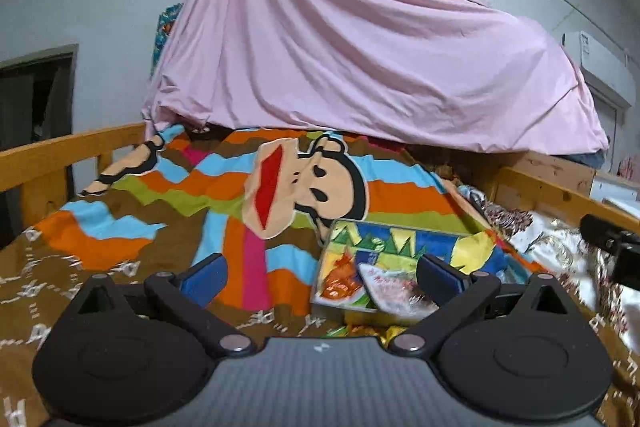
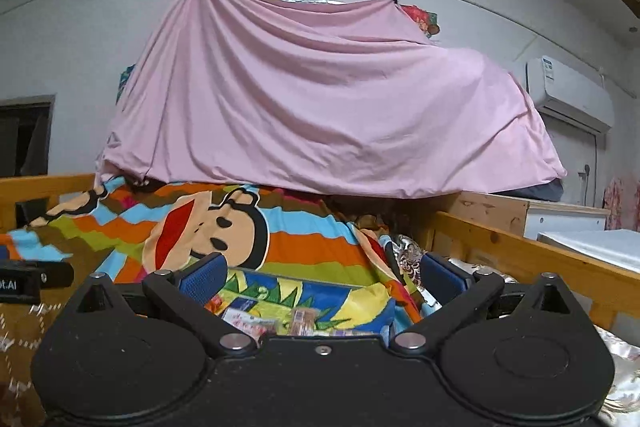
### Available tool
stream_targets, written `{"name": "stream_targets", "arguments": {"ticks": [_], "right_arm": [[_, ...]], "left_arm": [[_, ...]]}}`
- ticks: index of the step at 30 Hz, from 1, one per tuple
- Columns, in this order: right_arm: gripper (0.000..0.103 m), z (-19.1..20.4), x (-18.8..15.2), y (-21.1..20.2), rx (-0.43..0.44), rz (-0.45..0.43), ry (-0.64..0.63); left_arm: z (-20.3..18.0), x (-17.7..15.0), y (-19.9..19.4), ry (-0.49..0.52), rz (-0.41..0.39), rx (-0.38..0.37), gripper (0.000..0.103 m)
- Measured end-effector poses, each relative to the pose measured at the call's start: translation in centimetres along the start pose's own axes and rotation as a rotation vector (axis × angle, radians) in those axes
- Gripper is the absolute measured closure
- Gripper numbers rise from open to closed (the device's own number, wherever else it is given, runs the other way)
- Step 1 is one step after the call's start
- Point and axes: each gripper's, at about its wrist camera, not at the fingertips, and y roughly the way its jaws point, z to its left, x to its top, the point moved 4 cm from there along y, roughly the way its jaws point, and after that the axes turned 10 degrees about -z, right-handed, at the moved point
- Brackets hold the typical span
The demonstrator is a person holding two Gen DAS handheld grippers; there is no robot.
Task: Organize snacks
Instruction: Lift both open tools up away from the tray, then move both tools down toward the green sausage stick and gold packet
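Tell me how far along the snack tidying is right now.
Done: several snack packets already lie inside the colourful box on the cartoon blanket. In hand: nothing; the left gripper and right gripper are both open and empty. Left: a few wrappers seem to lie near the box; whether more remain is out of view.

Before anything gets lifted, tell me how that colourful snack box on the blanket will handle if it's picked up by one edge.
The colourful snack box looks soft-walled, with a wavy rim, so it would probably sag. Loose snack packets lie piled inside and could slide out if it tilts. It sits on a rumpled cartoon blanket, so pushing it may drag the cloth.
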Motion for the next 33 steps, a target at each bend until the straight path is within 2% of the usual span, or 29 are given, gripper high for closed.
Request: {"name": "stream_targets", "arguments": {"ticks": [7,14,18,20,22,24,28,30,33], "right_arm": [[0.001,0.4,-0.2,-4.1,0.033,0.035,-0.009],[0.001,0.9,-0.9,-7.0,0.067,0.115,-0.015],[0.001,1.1,-1.0,-7.8,0.091,0.189,0.02],[0.001,1.4,-0.9,-7.9,0.101,0.23,0.043],[0.001,1.8,-0.7,-7.8,0.109,0.235,0.044],[0.001,2.4,-1.0,-7.7,0.125,0.234,0.015],[0.001,3.2,-2.5,-6.7,0.167,0.295,-0.032],[0.001,3.4,-2.4,-6.3,0.213,0.294,-0.024],[0.001,4.1,-2.3,-5.7,0.257,0.274,-0.085]], "left_arm": [[0.4,-0.6,-3.4,-0.008,0.014,-0.009,0.001],[0.2,-1.2,-5.4,0.015,0.043,-0.018,0.0],[-0.1,-1.4,-6.0,0.064,0.069,0.043,0.0],[-0.1,-1.3,-6.2,0.068,0.073,0.05,0.0],[-0.1,-1.3,-6.1,0.068,0.086,0.053,0.0],[-0.1,-1.6,-5.6,0.074,0.118,0.052,0.0],[0.7,-2.5,-4.0,0.037,0.221,0.045,0.0],[1.4,-3.2,-2.8,0.003,0.293,0.05,0.0],[2.7,-4.4,-1.5,-0.049,0.37,0.059,0.0]]}}
